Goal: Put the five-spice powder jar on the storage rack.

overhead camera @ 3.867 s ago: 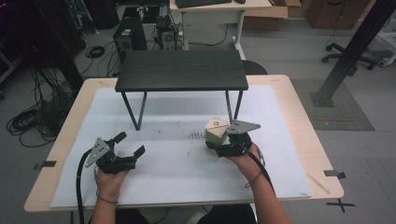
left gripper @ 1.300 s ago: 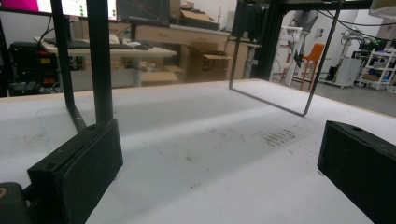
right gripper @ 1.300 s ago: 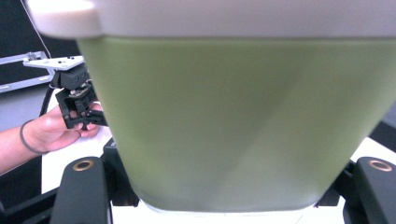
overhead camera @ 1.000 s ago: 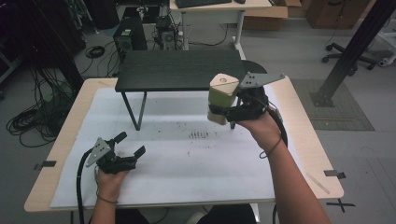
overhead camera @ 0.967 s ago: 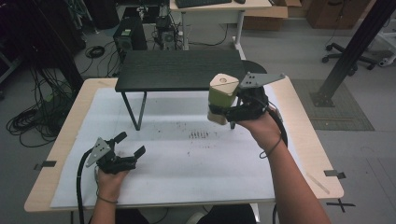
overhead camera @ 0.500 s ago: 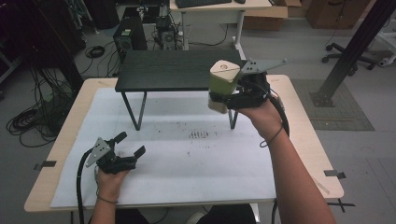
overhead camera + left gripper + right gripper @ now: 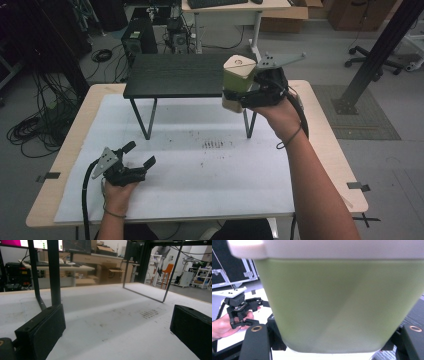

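A green container with a cream lid and a cream base hangs in the air at the front right corner of the low black shelf. My right gripper is shut on its lower part, about level with the shelf top. In the right gripper view the container's green wall sits between the jaws of my right gripper. My left gripper rests on the white mat at the front left, open. Nothing lies between the jaws of my left gripper.
The shelf stands on thin black legs at the back of the mat. A patch of dark marks lies mid-mat. The wooden table's edge runs along the right. Behind the table are a desk and cables on the floor.
My right gripper has lifted the container off the mat and carried it up and back to the shelf's front right corner. The left gripper has stayed still.
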A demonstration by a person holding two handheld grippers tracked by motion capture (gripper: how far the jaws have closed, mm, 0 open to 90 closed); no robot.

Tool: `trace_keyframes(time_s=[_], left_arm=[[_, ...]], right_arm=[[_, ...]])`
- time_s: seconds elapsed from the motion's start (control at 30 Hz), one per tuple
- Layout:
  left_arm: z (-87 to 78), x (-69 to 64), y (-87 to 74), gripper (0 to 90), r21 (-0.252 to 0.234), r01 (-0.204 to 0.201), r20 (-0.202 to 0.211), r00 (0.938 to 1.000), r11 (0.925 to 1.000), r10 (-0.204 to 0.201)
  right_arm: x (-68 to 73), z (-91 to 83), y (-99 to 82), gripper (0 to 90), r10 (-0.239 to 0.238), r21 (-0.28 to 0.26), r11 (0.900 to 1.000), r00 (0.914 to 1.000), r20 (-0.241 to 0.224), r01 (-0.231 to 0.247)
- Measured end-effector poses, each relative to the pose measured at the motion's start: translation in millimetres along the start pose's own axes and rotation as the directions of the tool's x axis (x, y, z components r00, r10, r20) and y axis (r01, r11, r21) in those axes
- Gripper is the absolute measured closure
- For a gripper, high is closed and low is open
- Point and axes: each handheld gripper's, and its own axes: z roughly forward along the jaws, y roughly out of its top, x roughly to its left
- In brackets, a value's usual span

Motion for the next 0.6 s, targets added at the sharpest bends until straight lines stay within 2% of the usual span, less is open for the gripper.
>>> trace_keyframes(time_s=[0.6], left_arm=[[0.6, 0.3, 0.2, 0.4, 0.005, 0.0, -0.004, 1.0, 1.0, 0.0]], right_arm=[[-17.0, 9.8, 9.4, 30.0, 0.009, -0.007, 0.9999, 0.9998, 0.018, -0.009]])
